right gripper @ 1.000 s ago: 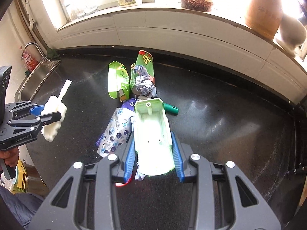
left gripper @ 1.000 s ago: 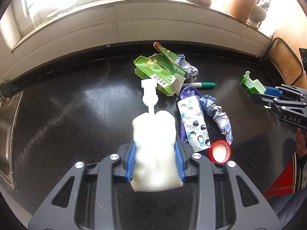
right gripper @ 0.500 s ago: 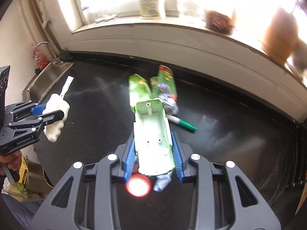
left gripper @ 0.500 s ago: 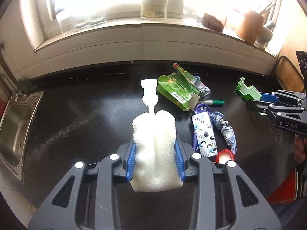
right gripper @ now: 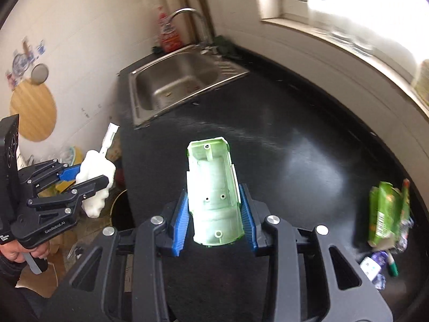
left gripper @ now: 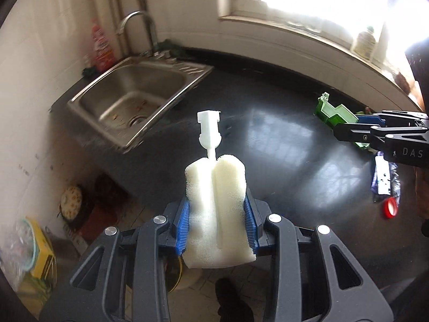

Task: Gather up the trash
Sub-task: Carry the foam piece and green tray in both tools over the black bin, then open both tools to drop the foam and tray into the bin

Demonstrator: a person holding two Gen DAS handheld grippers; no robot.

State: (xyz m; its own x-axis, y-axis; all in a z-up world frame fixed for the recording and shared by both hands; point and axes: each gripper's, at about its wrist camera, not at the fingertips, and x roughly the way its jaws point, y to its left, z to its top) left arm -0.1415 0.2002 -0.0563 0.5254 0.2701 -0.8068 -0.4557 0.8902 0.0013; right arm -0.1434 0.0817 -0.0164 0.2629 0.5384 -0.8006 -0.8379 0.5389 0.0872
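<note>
Sponge brush [left gripper: 216, 209] clamped between the fingers of the left gripper [left gripper: 217, 224], white handle pointing forward, held off the edge of the black surface [left gripper: 281, 139] above the floor. Green plastic shell [right gripper: 213, 190] clamped in the right gripper [right gripper: 214, 216], over the surface near the steel sink [right gripper: 174, 80]. Green carton [right gripper: 386, 214], marker [right gripper: 392, 265] and wrappers lie together at far right. Red cap [left gripper: 390, 207] on the surface.
</note>
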